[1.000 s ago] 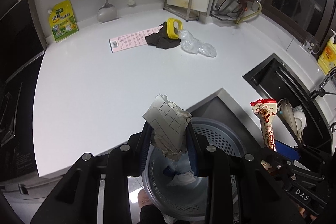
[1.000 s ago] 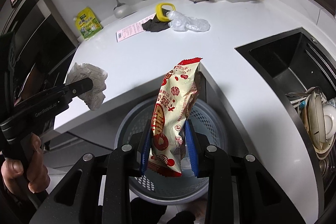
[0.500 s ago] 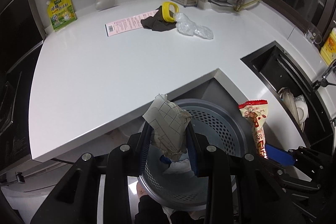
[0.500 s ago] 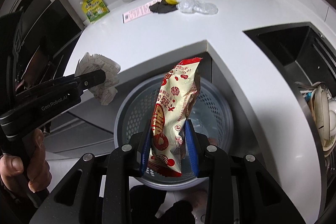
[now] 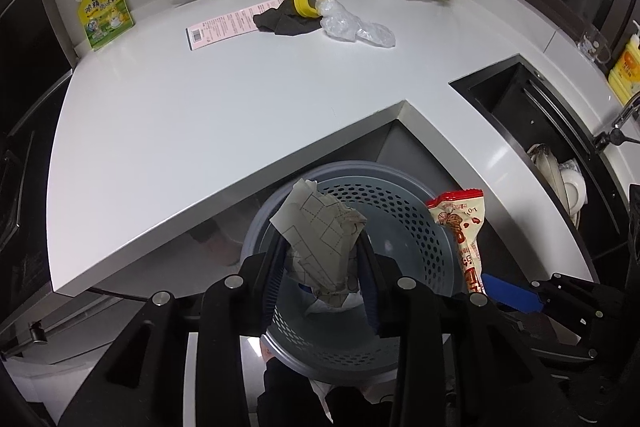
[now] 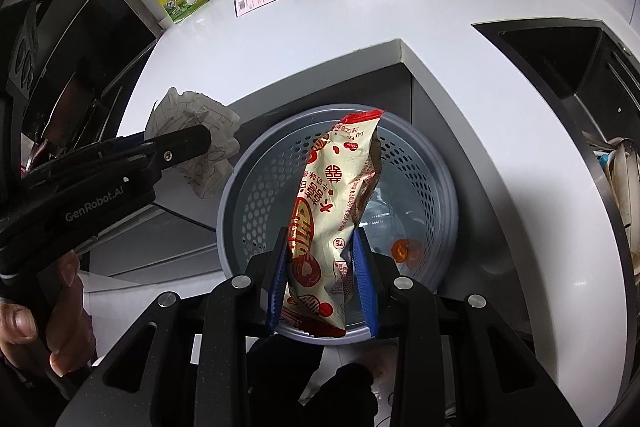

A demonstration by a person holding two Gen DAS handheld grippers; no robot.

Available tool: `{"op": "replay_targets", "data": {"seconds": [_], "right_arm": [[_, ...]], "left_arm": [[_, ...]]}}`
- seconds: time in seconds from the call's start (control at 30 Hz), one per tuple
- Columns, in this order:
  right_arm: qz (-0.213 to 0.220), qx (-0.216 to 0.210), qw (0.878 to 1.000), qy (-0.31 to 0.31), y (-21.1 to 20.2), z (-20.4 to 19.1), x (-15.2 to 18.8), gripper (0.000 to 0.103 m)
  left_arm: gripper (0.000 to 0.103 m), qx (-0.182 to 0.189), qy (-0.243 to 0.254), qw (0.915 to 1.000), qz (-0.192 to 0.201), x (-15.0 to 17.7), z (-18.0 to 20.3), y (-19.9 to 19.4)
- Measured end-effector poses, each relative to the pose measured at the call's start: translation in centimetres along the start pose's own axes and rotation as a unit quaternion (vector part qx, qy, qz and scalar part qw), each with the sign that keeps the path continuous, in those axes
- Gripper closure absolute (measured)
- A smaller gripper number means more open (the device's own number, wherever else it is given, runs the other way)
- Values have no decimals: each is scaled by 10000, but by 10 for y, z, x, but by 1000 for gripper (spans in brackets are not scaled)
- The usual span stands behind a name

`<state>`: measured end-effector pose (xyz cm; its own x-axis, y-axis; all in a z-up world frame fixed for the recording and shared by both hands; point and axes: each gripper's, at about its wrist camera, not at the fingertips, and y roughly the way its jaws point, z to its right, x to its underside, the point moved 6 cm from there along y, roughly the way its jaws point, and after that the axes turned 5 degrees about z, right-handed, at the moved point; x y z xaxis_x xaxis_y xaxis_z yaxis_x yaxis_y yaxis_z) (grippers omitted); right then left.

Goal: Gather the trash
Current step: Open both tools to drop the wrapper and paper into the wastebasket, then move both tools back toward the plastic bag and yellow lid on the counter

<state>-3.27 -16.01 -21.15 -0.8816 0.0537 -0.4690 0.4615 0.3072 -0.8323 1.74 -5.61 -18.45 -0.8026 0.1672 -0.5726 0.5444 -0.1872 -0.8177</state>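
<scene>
Left wrist view: left hand-held gripper (image 5: 322, 267) held the crumpled paper (image 5: 320, 235) over the bin (image 5: 404, 227); its jaws had just been opening, paper between them, not yet dropped. A receipt (image 5: 232, 25), dark rag (image 5: 282, 23) and plastic film (image 5: 356, 27) remained on the desk (image 5: 200, 115).

Right wrist view: right hand-held gripper (image 6: 322, 279) clamped the snack wrapper (image 6: 332, 223) above the bin. Compared with a second earlier, both had sunk toward it.

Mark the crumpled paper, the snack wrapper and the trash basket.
crumpled paper (image 5: 320, 239), left wrist view, on its printed middle between the fingers.
snack wrapper (image 6: 332, 211), right wrist view, on its printed front above the pads.
trash basket (image 6: 256, 187), right wrist view, on its perforated left wall.
</scene>
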Motion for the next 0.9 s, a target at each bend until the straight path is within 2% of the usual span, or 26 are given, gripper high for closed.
{"op": "replay_targets", "data": {"seconds": [0.2,0.27,0.37,0.43,0.9], "right_arm": [[55,41,10000,-16,-1,1,0,72],[93,52,9999,-1,-2,3,-1,68],[148,63,9999,17,-5,4,-2,59],[169,67,9998,28,-7,4,-2,58],[179,130,9997,102,-10,9,-1,58]], "left_arm": [[63,35,-76,10000,10,-1,-1,-1],[60,13,-96,10000,16,-1,-2,-1],[51,-25,-130,9999,14,0,-4,-2],[38,-95,-178,9998,19,-1,-7,-2],[33,-201,-241,9995,43,-4,-18,-7]]}}
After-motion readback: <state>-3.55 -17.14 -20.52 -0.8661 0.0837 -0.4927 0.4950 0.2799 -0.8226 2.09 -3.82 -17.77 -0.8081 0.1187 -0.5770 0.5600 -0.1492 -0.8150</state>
